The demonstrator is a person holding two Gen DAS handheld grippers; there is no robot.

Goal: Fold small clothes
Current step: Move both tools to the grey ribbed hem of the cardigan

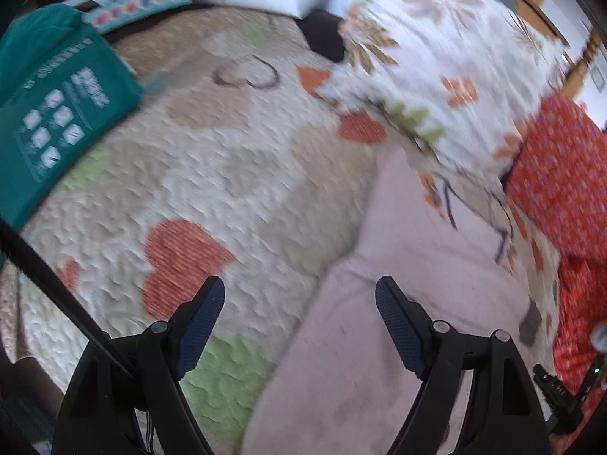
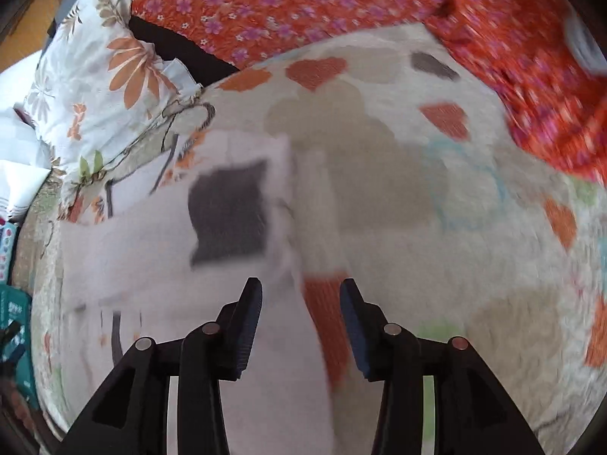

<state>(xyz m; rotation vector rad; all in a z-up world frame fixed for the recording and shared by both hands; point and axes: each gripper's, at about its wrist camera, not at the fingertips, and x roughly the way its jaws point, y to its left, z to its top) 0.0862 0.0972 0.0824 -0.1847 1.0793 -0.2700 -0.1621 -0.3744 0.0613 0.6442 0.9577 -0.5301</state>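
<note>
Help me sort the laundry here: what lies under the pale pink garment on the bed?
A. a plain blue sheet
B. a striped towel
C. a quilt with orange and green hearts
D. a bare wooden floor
C: the pink garment lies flat on a cream quilt patterned with orange and green hearts, which shows on all sides of it in both wrist views.

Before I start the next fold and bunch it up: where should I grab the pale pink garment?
Probably by its near edge. The pink garment lies flat on the quilt, so nothing stands up to pinch. Its edge runs just ahead of the open left gripper. Come steeply from above, one finger either side of that edge. Blur hides any hem.
</note>
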